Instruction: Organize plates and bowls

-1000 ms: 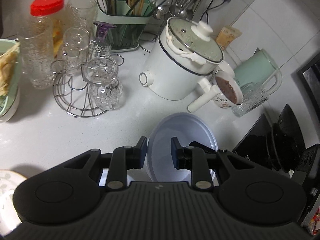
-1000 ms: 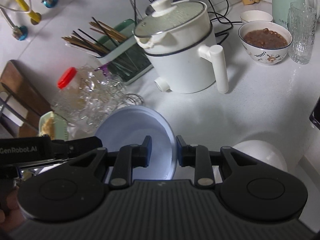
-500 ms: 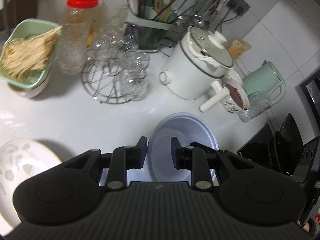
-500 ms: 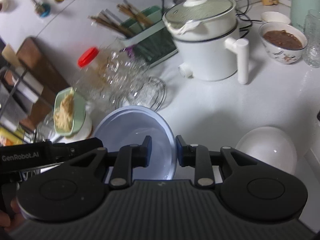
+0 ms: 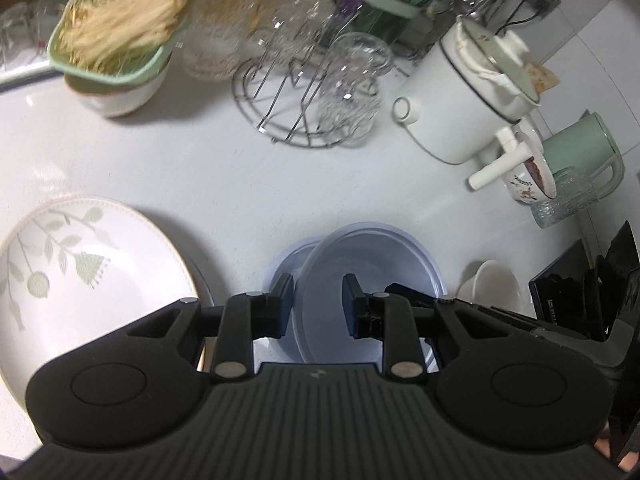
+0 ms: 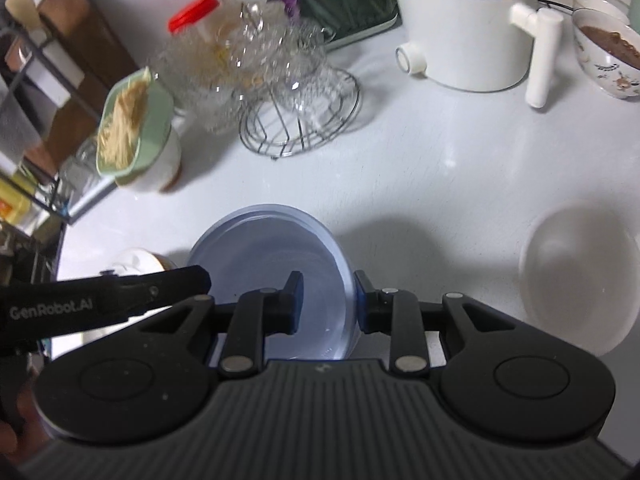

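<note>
both views have swung left, leaf plate (image 5: 80, 280) now fully in view | left gripper (image 5: 318, 300) and right gripper (image 6: 327, 300) each pinch opposite rims of blue bowl (image 6: 276, 272) | bowl held above counter (image 6: 420, 168), white bowl (image 6: 576, 276) to its right

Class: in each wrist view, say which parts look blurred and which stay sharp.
Left wrist view: the noodle dish and glasses at the top are smeared; the left gripper and blue bowl stay sharp. Right wrist view: the red-lidded jar is blurred; the right gripper is crisp.
</note>
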A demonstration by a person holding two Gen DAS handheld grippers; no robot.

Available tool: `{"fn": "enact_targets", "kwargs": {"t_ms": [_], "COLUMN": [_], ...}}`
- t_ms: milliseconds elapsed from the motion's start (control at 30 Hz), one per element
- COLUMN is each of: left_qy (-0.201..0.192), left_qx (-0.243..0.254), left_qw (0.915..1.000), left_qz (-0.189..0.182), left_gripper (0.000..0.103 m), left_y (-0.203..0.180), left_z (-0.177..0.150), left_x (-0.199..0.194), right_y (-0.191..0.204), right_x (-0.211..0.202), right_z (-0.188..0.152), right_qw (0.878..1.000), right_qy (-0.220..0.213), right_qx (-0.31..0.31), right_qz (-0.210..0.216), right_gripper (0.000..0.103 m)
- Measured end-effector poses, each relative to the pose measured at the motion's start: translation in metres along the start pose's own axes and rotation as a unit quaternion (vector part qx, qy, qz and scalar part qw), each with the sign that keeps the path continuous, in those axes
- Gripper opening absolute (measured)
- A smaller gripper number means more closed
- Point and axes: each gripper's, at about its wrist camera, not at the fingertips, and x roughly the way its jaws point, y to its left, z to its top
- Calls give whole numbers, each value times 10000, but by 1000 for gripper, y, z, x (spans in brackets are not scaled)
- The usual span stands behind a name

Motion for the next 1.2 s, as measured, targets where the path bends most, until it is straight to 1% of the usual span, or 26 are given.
{"fn": "enact_targets", "kwargs": {"t_ms": [167, 333, 400, 433, 467, 500, 667, 900, 1100, 1200], "left_qy": [48, 31, 31, 11, -16, -40, -188, -475, -592, -645], "left_qx": [-132, -176, -189, -172, -150, -120, 28, 288, 569, 773], "left_qw": [9999, 9998, 9998, 9998, 9998, 9999, 9998, 9985, 9966, 9948], "left_qz": [8, 73, 74, 83, 94, 94, 52, -19, -110, -180], "left_gripper": [29, 30, 34, 38, 40, 40, 40, 40, 40, 40], "left_y": [8, 11, 12, 12, 11, 10, -1, -17, -33, -46], "left_z": [-1, 0, 1, 1, 2, 3, 6, 8, 11, 12], "left_x": [11, 10, 7, 5, 3, -1, -19, -49, -59, -59], "right_y": [-3, -1, -1, -1, -1, -1, -2, 1, -5, -11], "right_x": [14, 16, 15, 13, 11, 8, -11, -42, -58, -67], "right_z": [-3, -3, -3, -2, -2, -1, 3, 3, 3, 4], "right_qw": [9999, 9999, 9998, 9998, 9999, 9999, 9997, 9984, 9969, 9949], "right_qy": [124, 128, 120, 101, 66, 18, -177, -537, -781, -1010], "right_qx": [-31, -41, 24, 46, 58, 57, 64, -65, 31, 49], "right_qz": [11, 97, 137, 138, 124, 111, 182, 148, 80, -19], "right_gripper": [30, 30, 31, 35, 45, 49, 49, 49, 49, 49]}}
